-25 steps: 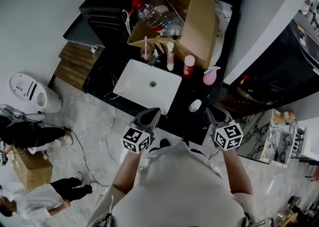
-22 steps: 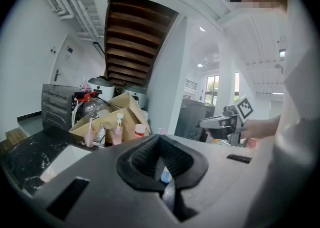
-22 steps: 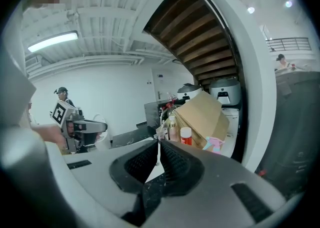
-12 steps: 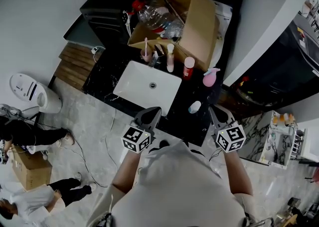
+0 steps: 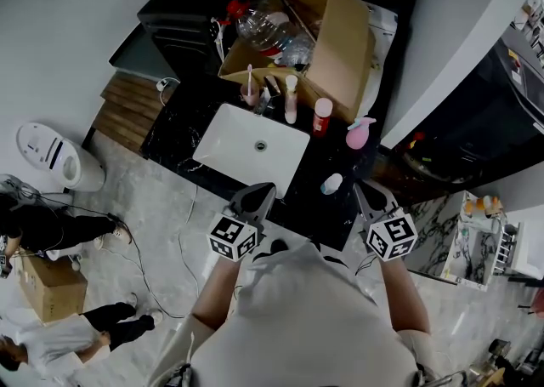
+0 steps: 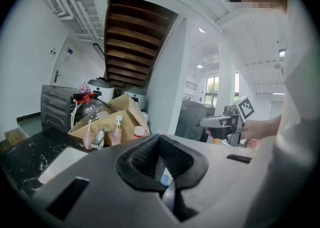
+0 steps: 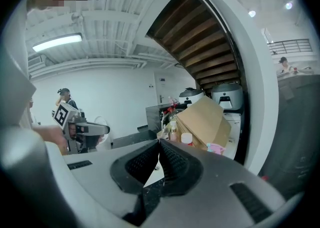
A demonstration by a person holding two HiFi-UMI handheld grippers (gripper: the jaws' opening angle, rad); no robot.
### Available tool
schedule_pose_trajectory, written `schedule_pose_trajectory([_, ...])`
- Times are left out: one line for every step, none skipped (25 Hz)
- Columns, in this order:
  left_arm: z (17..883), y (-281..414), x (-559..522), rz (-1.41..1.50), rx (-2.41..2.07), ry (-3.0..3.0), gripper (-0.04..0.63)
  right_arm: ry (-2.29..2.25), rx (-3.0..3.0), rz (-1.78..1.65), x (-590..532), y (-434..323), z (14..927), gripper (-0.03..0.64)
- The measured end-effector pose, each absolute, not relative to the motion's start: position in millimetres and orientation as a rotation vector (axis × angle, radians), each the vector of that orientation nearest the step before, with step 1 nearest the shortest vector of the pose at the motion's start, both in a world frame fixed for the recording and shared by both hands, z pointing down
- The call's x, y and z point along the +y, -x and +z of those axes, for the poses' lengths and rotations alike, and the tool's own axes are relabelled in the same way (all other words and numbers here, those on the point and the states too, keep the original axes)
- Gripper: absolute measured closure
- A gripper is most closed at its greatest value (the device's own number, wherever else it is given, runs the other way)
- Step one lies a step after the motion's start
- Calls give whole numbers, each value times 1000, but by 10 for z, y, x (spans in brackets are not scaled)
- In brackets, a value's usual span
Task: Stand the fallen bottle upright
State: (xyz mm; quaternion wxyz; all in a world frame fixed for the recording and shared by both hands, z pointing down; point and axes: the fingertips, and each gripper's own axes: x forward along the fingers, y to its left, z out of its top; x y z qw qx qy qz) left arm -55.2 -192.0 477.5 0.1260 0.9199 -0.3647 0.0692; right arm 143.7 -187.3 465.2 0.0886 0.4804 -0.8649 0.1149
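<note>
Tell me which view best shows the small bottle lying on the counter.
The head view: the bottle lies unobstructed on the counter, right of the sink. The left gripper view catches only a sliver past its jaws; the right gripper view misses it.

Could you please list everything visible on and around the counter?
black marble counter: one, black, centre.
white rectangular sink: one, white, set in counter.
open cardboard box: one, brown, behind sink.
clear plastic bottle: one, clear, inside box.
pink cup: one, pink, behind sink.
pink pump bottle: one, pink, beside cup.
white-capped red bottle: one, red, before box.
pink spray bottle: one, pink, by box.
small blue-capped bottle: one, pale, lying right of sink.
white floor bin: one, white, left floor.
left gripper: one, dark, shut, near sink.
right gripper: one, dark, shut, near small bottle.
</note>
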Motion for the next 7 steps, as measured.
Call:
schedule_pose_trajectory([4776,551,-1921,200,-1062,-2679,588,-1430,-2574,343,-1874,-1436,4655,586])
schedule_pose_trajectory([4778,550,-1920,198,-1063,-2678,588,-1430,-2574,345,-1874,-1437,4660,586])
schedule_pose_trajectory([4782,549,-1919,197,-1063,-2678,588,-1431,-2574,347,-1874,-1440,4666,586])
schedule_pose_trajectory([4788,548,-1919,196,-1064,-2677,588,-1432,-2573,349,-1874,-1444,4674,586])
schedule_pose_trajectory([4794,548,-1921,196,-1064,-2676,589,-1433,-2573,352,-1875,-1450,4683,586])
schedule_pose_trajectory([4801,548,-1923,196,-1065,-2674,588,-1435,-2572,354,-1876,-1455,4691,586])
schedule_pose_trajectory([4808,548,-1925,195,-1065,-2673,589,-1436,-2570,356,-1878,-1461,4699,586])
